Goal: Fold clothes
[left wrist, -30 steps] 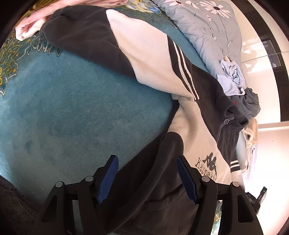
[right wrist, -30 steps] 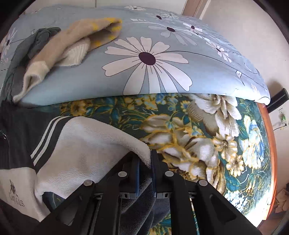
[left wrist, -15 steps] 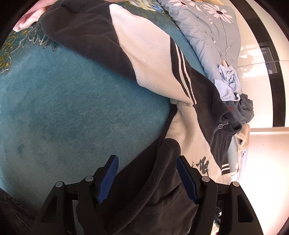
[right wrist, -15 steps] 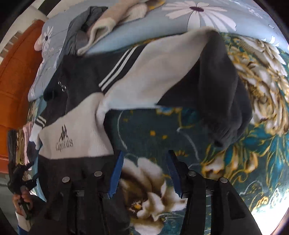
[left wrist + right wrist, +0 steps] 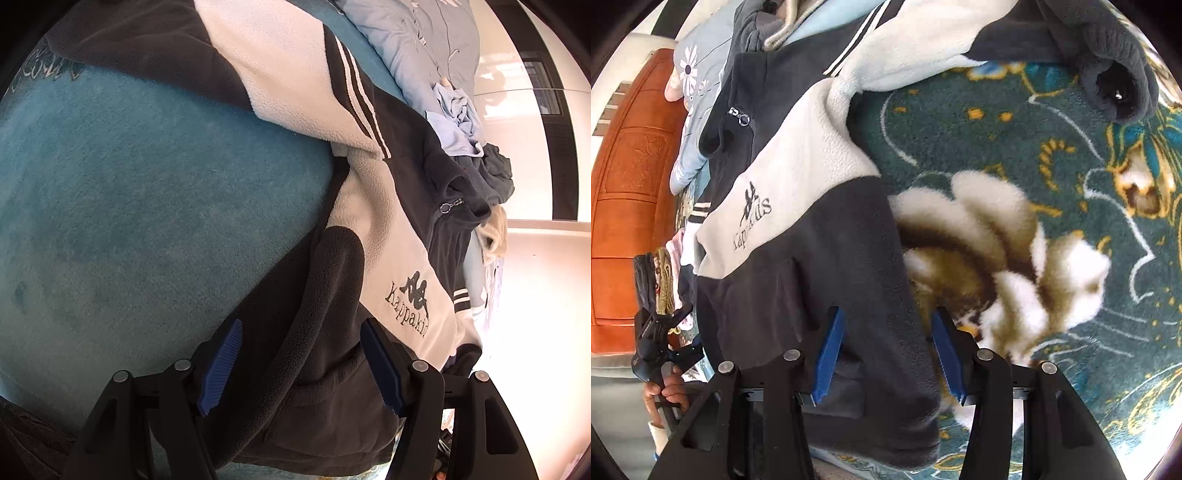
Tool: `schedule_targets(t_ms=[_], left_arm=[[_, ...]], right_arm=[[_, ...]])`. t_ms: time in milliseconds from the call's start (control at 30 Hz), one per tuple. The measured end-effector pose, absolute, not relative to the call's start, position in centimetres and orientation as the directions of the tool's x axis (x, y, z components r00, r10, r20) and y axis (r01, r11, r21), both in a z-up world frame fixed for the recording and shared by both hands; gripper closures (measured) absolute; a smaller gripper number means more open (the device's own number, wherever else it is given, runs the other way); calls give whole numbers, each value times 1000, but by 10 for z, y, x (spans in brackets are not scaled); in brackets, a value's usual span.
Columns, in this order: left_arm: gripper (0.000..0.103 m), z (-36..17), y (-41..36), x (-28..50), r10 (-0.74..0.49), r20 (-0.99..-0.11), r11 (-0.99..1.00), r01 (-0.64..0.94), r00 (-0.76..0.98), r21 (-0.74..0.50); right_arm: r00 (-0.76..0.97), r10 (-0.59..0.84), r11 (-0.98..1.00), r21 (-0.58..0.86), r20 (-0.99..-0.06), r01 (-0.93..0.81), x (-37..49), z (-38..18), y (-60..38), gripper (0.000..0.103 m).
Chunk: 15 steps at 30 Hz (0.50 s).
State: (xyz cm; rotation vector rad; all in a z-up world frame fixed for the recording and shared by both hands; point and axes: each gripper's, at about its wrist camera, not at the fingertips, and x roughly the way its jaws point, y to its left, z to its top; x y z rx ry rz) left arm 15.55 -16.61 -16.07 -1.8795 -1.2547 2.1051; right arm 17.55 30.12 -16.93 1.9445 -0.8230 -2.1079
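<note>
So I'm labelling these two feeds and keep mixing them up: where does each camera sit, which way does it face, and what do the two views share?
Left wrist: on the left gripper, looking steeply down its blue-padded fingers at the black-and-cream fleece jacket on the teal plush blanket; jaws open astride the jacket's dark lower part.
Right wrist: on the right gripper, looking down at the jacket's hem side; jaws open, and the person's hand shows.
Shared: the jacket's chest logo and zip pull.

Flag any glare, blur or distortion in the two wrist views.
Left wrist: the window side is blown out, the fleece jacket stays sharp, and fisheye bends the edges. Right wrist: evenly lit, the floral blanket looks slightly soft, with a dark rim vignette.
</note>
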Motion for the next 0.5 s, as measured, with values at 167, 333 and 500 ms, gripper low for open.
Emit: schedule_targets(t_ms=[167,333,500], left_arm=[[39,-168,-159,155,533,-822,-691,457,-201,-560],[70,-167,-143,152,506,-852,-756,403,-139,-515],[92,-164,-149,156,548,-815,-711,408,-189,-572]], right_arm=[[-111,-466,-855,479,-878,-197,183,-170,274,54],[-111,-465,-853,478,-878,-209,184,-167,268,73],[-96,-419,-864,429,-903,-265,183,-163,279,95]])
